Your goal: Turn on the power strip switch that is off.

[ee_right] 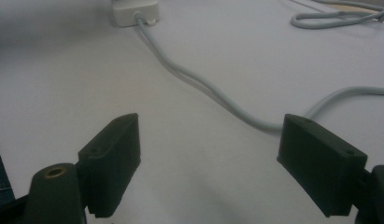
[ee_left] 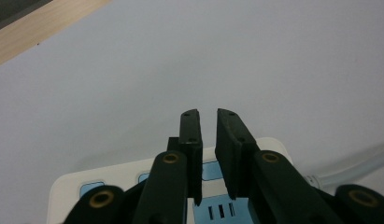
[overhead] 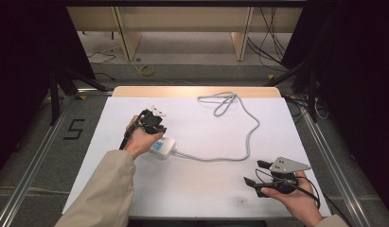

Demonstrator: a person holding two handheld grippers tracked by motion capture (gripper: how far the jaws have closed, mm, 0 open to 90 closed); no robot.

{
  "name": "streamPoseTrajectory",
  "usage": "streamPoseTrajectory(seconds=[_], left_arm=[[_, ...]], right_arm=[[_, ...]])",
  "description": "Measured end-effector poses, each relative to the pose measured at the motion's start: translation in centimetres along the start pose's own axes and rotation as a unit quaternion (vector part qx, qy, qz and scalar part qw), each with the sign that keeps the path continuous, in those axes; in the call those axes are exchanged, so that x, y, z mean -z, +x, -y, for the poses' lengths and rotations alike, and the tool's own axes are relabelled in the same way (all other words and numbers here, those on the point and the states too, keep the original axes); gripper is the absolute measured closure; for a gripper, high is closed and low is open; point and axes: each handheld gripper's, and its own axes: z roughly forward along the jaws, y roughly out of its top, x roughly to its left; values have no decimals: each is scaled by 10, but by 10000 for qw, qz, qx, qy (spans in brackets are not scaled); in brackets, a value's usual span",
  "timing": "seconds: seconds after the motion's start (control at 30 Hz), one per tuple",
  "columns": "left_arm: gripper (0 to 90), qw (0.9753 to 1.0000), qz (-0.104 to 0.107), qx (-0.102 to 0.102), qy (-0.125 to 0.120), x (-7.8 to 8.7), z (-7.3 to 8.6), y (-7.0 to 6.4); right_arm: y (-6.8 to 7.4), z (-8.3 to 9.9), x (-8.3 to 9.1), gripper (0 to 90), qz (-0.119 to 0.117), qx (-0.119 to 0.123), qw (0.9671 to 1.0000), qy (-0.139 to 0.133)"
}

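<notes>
1. Power strip: white, blue-faced sockets, lying flat on the white table, left of centre.
2. Left gripper: directly over the power strip, jaws nearly closed with a narrow gap, holding nothing visible.
3. Grey cord: runs from the power strip's right end, curving away to a loose loop at the far side.
4. Right gripper: well right of the power strip, jaws spread wide, empty.
5. Handling note: probably best to steady the strip squarely from above, avoiding cord drag.

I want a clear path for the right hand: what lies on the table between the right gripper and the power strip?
In the high view, between the right gripper and the power strip lies bare white table, crossed by the strip's grey cable.
</notes>
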Motion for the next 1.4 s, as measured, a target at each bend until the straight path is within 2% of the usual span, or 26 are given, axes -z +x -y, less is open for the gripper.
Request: streamPoseTrajectory(seconds=[0.17,0.37,0.47,0.7,0.8,0.83,1.03,1.2,1.4], left_arm=[[716,9997,28,30,-247,4,-1,0],[574,9987,30,-4,-514,8,-2,0],[498,9978,68,-195,-631,10,-2,-1],[339,9961,309,13,-826,20,-1,-3],[310,9932,583,170,-989,26,0,-3],[303,9927,615,173,-1023,28,1,-3],[267,9914,638,102,-1135,36,3,-6],[250,9898,752,164,-1195,40,7,-8],[244,9891,751,37,-1269,46,10,-13]], right_arm=[[0,0,0,213,-6,8,10000,6],[0,0,0,213,-7,4,10000,2],[0,0,0,213,-6,0,10000,1],[0,0,0,213,-10,1,10000,11],[0,0,0,212,-5,1,10000,16],[0,0,0,211,-7,1,10000,16],[-1,0,0,211,-4,-15,10000,16],[-1,1,0,211,-7,-3,10000,10],[-1,1,0,211,-1,-10,10000,28]])
